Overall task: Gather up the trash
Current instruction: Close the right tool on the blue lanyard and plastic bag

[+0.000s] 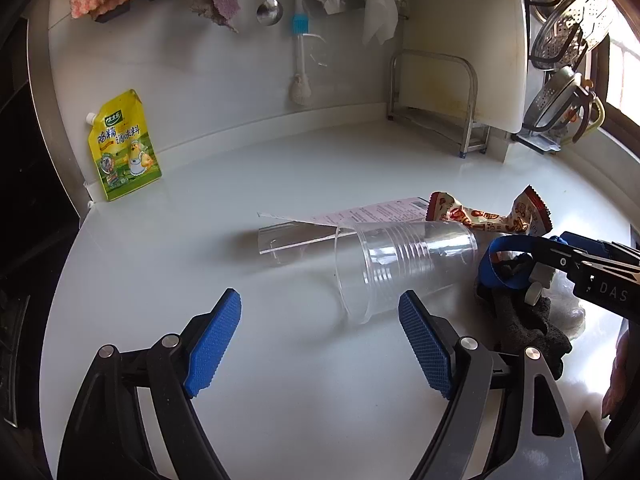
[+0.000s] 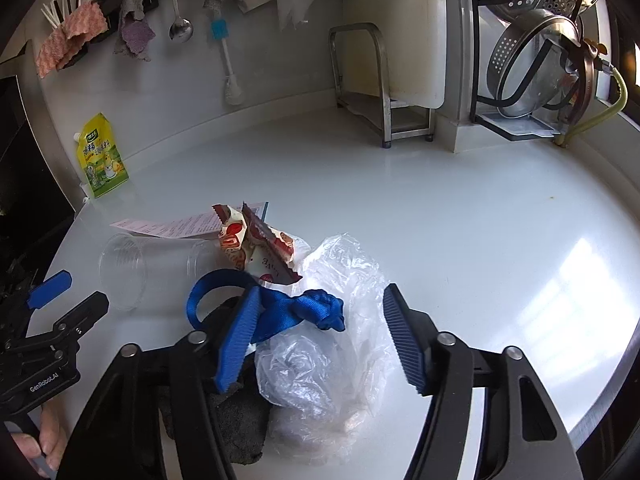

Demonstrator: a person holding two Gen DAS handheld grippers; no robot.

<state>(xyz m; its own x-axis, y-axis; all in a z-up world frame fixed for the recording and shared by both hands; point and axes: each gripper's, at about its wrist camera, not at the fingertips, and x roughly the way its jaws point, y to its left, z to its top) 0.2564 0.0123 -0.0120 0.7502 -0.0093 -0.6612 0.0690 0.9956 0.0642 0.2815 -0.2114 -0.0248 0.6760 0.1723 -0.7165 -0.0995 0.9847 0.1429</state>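
Note:
A clear plastic cup (image 1: 404, 264) lies on its side on the white counter (image 1: 280, 360), mouth toward me. My left gripper (image 1: 320, 300) stands open just short of it, its right pad beside the cup's rim. Behind the cup lie a pink leaflet (image 1: 372, 212) and a red and cream snack wrapper (image 1: 492, 216). My right gripper (image 2: 320, 300) is open, straddling a crumpled clear plastic bag (image 2: 328, 352) and a knotted blue strap (image 2: 304, 312). The strap brushes its left pad. A dark grey sponge (image 2: 240, 420) lies under that finger.
A yellow seasoning pouch (image 1: 124, 148) leans on the back wall at the left. A metal stand (image 2: 380, 92) with a white cutting board and a rack of steel strainers (image 2: 536, 64) fill the back right. Cloths, a ladle and a brush hang above. A hand (image 2: 44, 440) grips the left tool.

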